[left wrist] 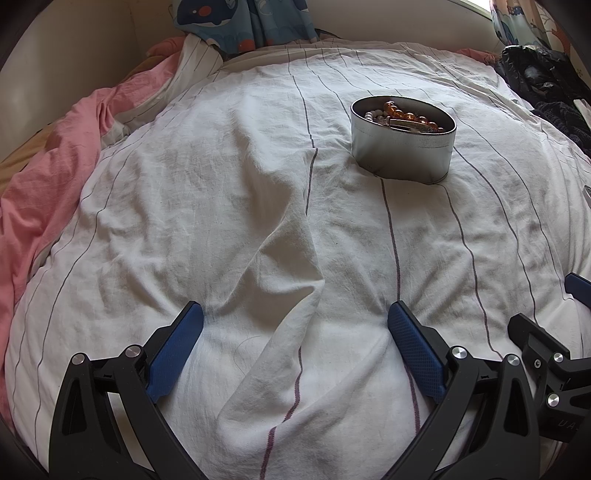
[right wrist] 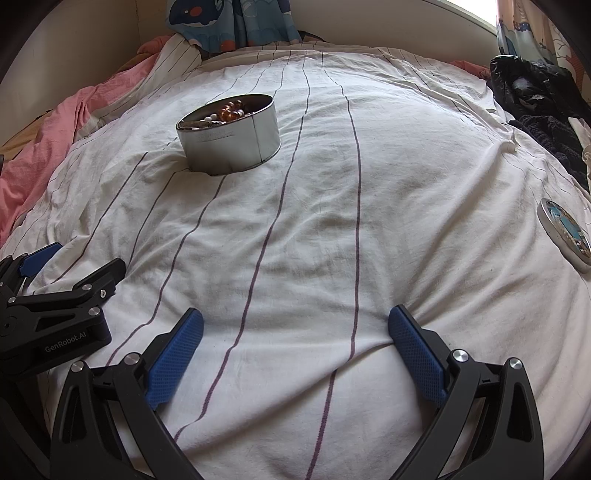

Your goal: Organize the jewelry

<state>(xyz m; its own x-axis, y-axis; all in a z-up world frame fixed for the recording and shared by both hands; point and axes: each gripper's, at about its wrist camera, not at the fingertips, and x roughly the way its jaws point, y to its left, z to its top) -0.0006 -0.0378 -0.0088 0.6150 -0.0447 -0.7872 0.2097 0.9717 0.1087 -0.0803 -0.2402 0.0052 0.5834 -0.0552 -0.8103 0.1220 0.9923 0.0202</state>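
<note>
An open oval metal tin [left wrist: 402, 155] stands on the striped white bedsheet, far ahead and right of centre in the left wrist view, and ahead to the left in the right wrist view [right wrist: 231, 144]. It holds an amber bead bracelet [left wrist: 413, 114], pearls and a silver piece. The tin's lid [right wrist: 565, 230], with a blue picture, lies flat at the right edge of the right wrist view. My left gripper [left wrist: 295, 314] is open and empty, low over the sheet. My right gripper [right wrist: 295, 321] is open and empty too, side by side with the left.
The white sheet [right wrist: 332, 221] has folds and thin dark stripes. A pink blanket [left wrist: 55, 166] is bunched at the left. Dark clothes and a black bag [right wrist: 535, 99] lie at the far right. A blue patterned curtain [left wrist: 240, 22] hangs behind.
</note>
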